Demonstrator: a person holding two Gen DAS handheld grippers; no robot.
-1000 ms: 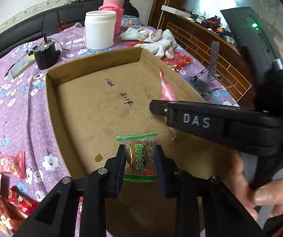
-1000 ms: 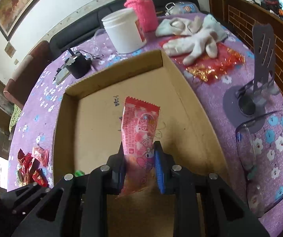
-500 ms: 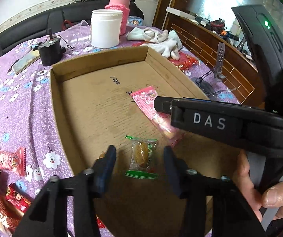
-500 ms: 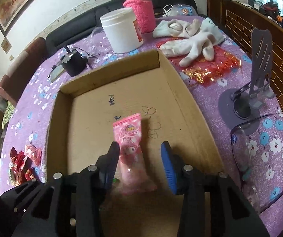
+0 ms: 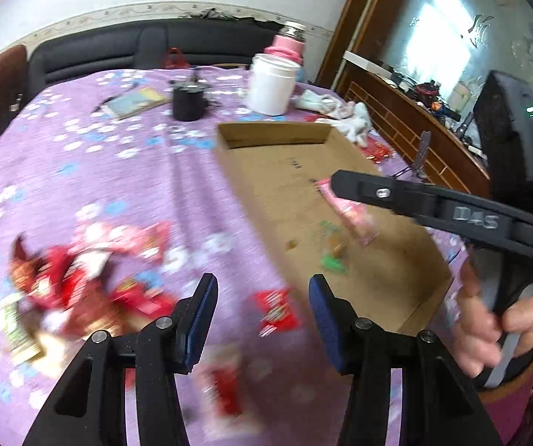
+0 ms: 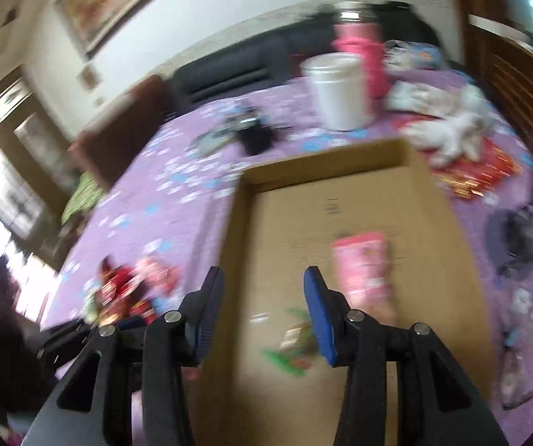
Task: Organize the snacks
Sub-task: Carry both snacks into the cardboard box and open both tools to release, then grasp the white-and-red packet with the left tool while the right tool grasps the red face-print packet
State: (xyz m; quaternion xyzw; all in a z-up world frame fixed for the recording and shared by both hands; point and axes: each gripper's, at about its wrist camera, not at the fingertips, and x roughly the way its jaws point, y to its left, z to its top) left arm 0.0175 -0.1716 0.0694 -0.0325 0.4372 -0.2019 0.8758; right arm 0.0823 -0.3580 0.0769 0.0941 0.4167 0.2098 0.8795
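White raised letters reading "DAS" stood on the side of the long black plastic arm of the right hand-held gripper (image 5: 474,217), seen at the right of the left wrist view, softened by blur but legible. On the floor of the shallow brown cardboard box (image 5: 288,171), towards its far end, dark handwritten marks (image 5: 295,163) showed, too small and smeared to read; the same marks (image 6: 331,206) appeared in the right wrist view, equally illegible. The long pink plastic snack wrapper (image 6: 365,264) lying in the box and the red snack packets (image 5: 80,275) heaped on the purple flowered worktop at the near left carried printing, all of it blurred beyond reading.
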